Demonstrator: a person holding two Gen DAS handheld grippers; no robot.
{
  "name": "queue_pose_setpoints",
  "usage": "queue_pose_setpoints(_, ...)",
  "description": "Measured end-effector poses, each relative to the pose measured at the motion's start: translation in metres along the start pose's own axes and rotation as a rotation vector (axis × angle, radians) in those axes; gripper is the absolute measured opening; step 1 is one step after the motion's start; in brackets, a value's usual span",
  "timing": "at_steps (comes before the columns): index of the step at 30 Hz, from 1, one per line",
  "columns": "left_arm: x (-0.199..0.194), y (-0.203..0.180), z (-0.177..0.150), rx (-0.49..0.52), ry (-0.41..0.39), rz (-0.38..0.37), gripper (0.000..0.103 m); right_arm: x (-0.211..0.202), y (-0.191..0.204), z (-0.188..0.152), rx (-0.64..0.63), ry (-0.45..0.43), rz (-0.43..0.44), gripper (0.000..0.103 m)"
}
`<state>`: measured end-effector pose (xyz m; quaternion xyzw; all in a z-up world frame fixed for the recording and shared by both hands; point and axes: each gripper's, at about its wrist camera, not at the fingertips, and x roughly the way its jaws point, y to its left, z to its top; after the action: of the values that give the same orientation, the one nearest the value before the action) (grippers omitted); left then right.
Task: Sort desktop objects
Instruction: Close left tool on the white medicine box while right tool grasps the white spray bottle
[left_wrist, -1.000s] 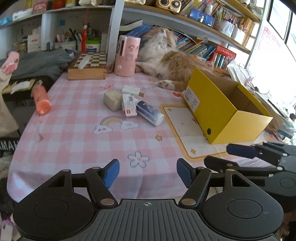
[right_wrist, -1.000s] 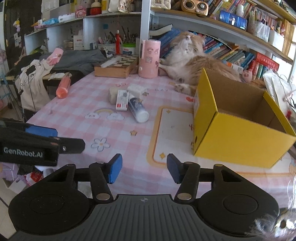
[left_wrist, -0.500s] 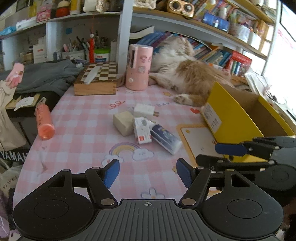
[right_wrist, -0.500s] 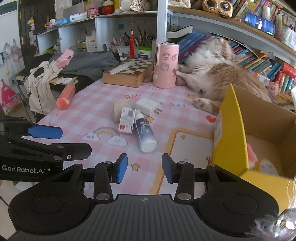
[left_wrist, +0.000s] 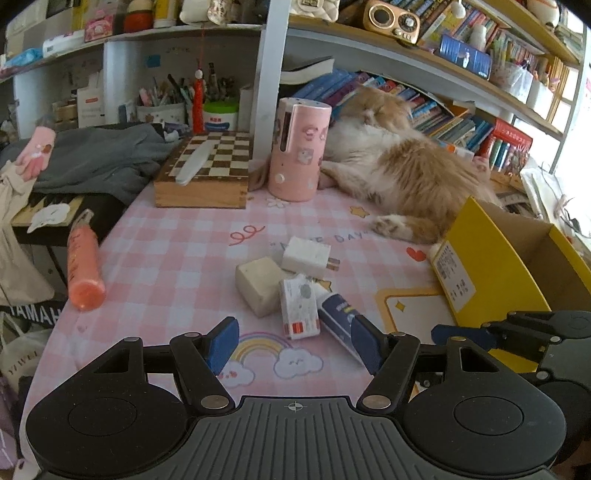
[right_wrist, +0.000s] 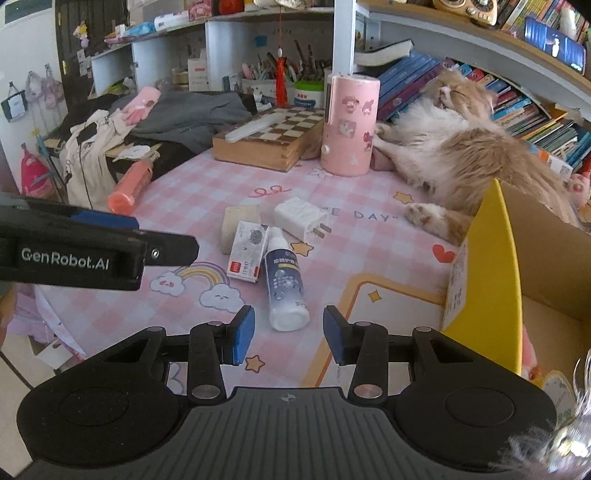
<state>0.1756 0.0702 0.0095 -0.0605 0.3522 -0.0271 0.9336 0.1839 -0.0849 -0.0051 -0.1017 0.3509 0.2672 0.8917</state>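
Note:
A cluster lies mid-table: a beige block (left_wrist: 258, 286), a white charger plug (left_wrist: 306, 256), a small white card box (left_wrist: 298, 307) and a white-and-navy spray bottle (right_wrist: 284, 286). An orange tube (left_wrist: 84, 269) lies at the left table edge. An open yellow box (left_wrist: 495, 273) stands at the right. My left gripper (left_wrist: 293, 343) is open and empty just short of the card box. My right gripper (right_wrist: 289, 339) is open and empty, just short of the bottle's base.
A cat (left_wrist: 399, 173) sleeps at the back of the table beside a pink cylinder (left_wrist: 297, 149) and a wooden chessboard box (left_wrist: 205, 171). Grey clothes (left_wrist: 96, 155) lie at the far left. Bookshelves run behind. The yellow box holds some items (right_wrist: 554, 380).
Both grippers have moved forward toward the cluster of objects, which now sits much closer. Both stay open and empty.

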Motion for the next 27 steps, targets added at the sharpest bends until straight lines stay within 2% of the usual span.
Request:
queue_pose_setpoints(2,0.007,-0.003,0.004,0.008,0.007,-0.001,0.066,0.006,-0.003,0.002,0.003,0.013,0.003,0.040)
queue_pose_setpoints(6,0.025,-0.010,0.013,0.025,0.034,-0.016,0.051,0.017,-0.005,0.006,-0.005,0.030,0.020,0.040)
queue_pose_setpoints(8,0.036,-0.013,0.015,0.043,0.050,-0.016,0.047,0.022,-0.004,0.008,-0.016,0.031,0.030,0.040)
queue_pose_setpoints(11,0.052,-0.014,0.019,0.047,0.082,-0.001,0.046,0.028,-0.005,0.012,-0.031,0.030,0.039,0.039)
queue_pose_setpoints(19,0.087,-0.006,0.023,-0.026,0.150,0.019,0.044,0.047,-0.006,0.021,-0.078,0.043,0.057,0.039)
queue_pose_setpoints(27,0.099,-0.003,0.019,-0.044,0.177,0.016,0.031,0.061,-0.007,0.026,-0.088,0.066,0.067,0.039)
